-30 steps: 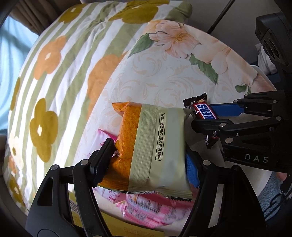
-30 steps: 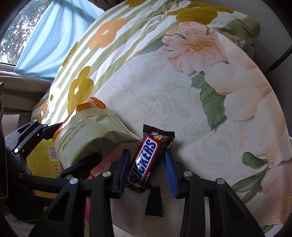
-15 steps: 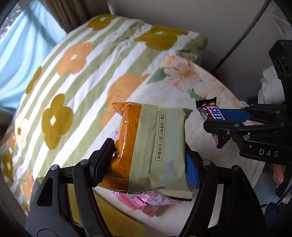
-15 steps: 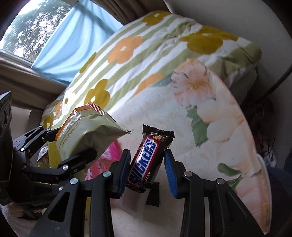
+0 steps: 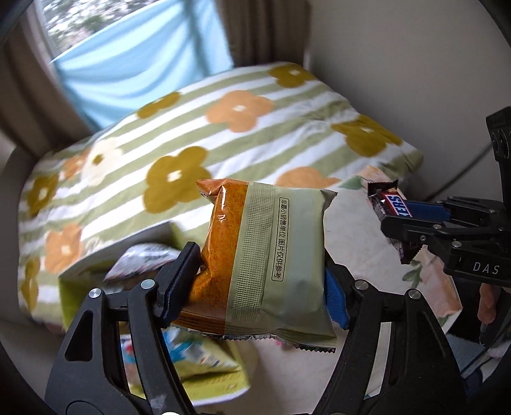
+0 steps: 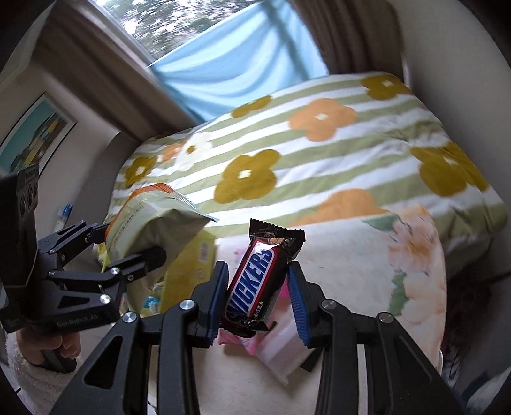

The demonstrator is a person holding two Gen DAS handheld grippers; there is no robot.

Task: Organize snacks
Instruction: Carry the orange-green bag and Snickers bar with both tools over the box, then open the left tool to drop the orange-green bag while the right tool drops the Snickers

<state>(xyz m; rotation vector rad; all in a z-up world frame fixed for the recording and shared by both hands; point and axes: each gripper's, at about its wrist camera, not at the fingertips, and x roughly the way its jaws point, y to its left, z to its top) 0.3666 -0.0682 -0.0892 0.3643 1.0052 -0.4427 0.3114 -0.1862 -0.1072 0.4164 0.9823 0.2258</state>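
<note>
— We are seeing daylight coming through a window (image 6: pixel 153 22), a blue curtain (image 6: pixel 236 64) hanging below it.

— We are also seeing a flowered striped blanket (image 5: pixel 191 134) lying against a beige wall (image 5: pixel 399 64).

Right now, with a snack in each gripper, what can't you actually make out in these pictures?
- Yellow-green box, left wrist view: its contents are blurred and partly hidden by the left gripper and its orange-and-green snack packet.
- Snickers bar, right wrist view: its lower end sits behind the right gripper.
- Pink packet, right wrist view: mostly covered by the bar, so no label shows.
- Window: the scene outside is blurred.
</note>
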